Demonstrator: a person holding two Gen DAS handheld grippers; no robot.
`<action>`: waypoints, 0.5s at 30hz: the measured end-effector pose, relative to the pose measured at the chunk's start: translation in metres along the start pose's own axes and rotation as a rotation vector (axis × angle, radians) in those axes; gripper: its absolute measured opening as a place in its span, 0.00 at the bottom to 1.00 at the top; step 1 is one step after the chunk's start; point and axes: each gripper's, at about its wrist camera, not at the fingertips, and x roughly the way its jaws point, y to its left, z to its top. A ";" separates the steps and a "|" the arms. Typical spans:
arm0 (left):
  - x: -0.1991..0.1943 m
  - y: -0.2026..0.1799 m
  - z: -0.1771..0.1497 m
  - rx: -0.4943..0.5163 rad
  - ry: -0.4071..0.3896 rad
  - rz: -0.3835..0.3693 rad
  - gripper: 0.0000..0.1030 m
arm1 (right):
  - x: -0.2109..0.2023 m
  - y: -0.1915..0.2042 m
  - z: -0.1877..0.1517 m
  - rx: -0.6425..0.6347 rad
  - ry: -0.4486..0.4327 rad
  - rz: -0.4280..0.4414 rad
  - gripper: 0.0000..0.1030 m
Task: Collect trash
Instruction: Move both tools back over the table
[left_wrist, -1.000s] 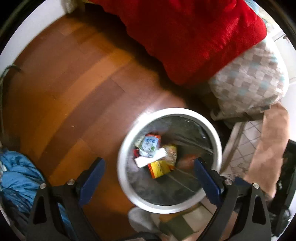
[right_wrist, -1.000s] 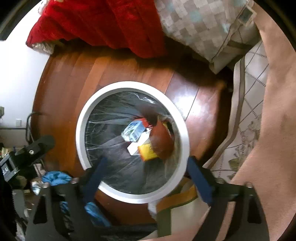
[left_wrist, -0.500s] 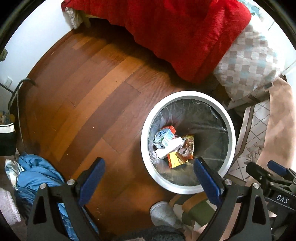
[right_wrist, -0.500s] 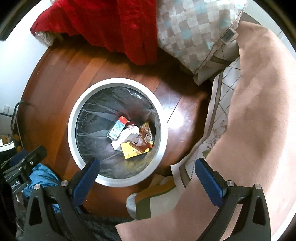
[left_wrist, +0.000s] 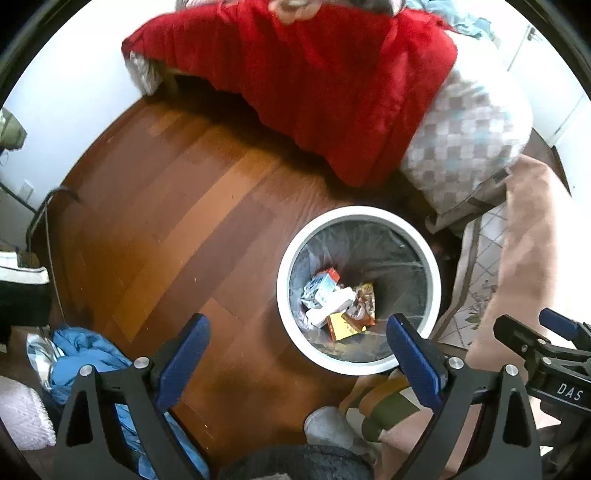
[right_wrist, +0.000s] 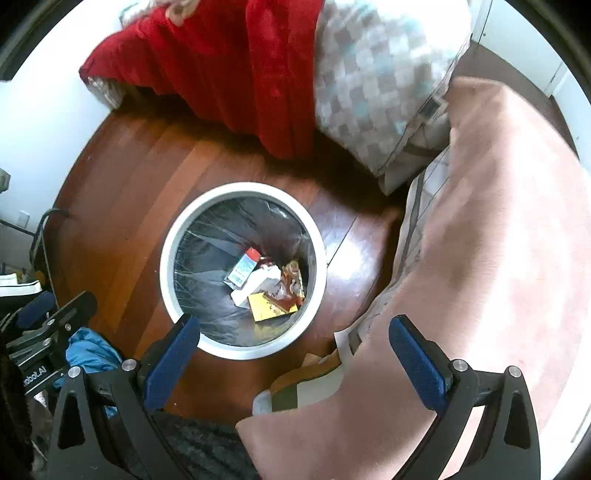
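Right claw (right_wrist: 291, 354) released, empty, above floor near bin (right_wrist: 168, 254); left claw (left_wrist: 295, 354) also released. Trash (right_wrist: 267, 284) lies inside bin. Drop step looks done; next move: find more trash.

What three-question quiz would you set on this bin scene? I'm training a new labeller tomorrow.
1. True or false: the right gripper holds a wrapper.
2. The trash bin stands on: A) rug B) wood floor C) bed
3. What colour is the blanket hanging beyond the bin?

Key: 1 false, its jaws are wide open with nothing between them; 2 B; 3 red.
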 end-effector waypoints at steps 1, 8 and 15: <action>-0.007 -0.001 -0.001 0.003 -0.010 -0.006 0.94 | -0.008 -0.001 -0.001 -0.001 -0.012 0.006 1.00; -0.065 -0.012 -0.012 0.021 -0.087 -0.040 0.94 | -0.076 -0.004 -0.021 0.010 -0.118 0.051 1.00; -0.134 -0.034 -0.030 0.048 -0.169 -0.007 0.94 | -0.149 -0.034 -0.052 0.100 -0.202 0.190 1.00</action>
